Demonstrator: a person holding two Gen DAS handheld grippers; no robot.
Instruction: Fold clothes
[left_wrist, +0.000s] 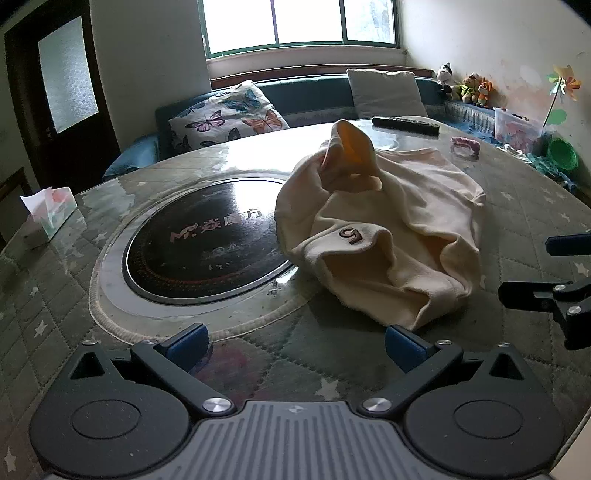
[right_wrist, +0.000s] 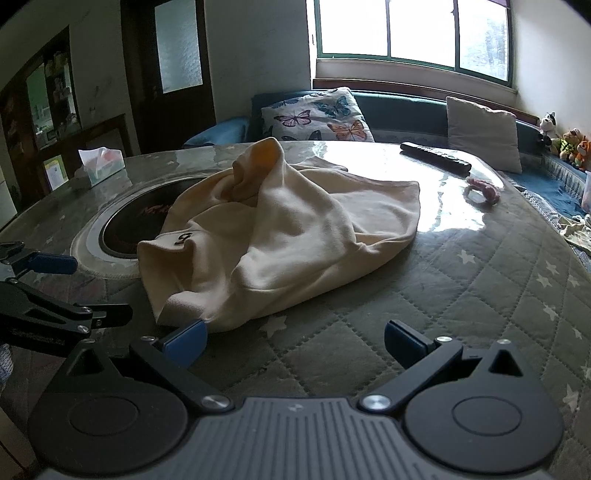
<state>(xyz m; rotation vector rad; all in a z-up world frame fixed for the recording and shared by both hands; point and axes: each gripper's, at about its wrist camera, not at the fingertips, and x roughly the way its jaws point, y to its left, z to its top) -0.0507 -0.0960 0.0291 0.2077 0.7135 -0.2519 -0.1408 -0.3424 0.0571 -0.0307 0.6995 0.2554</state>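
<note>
A cream garment with an orange inner lining and a small brown emblem lies crumpled on the round table. In the left wrist view my left gripper is open just short of the garment's near edge, with nothing between its blue pads. The right gripper's fingers show at that view's right edge. In the right wrist view the same garment fills the middle. My right gripper is open, its left pad close to the garment's near hem. The left gripper shows at this view's left edge, open.
A dark round cooktop is set into the table's middle, partly under the garment. A tissue box stands at the left, a remote and a pink hair tie at the far side. A sofa with cushions lies behind.
</note>
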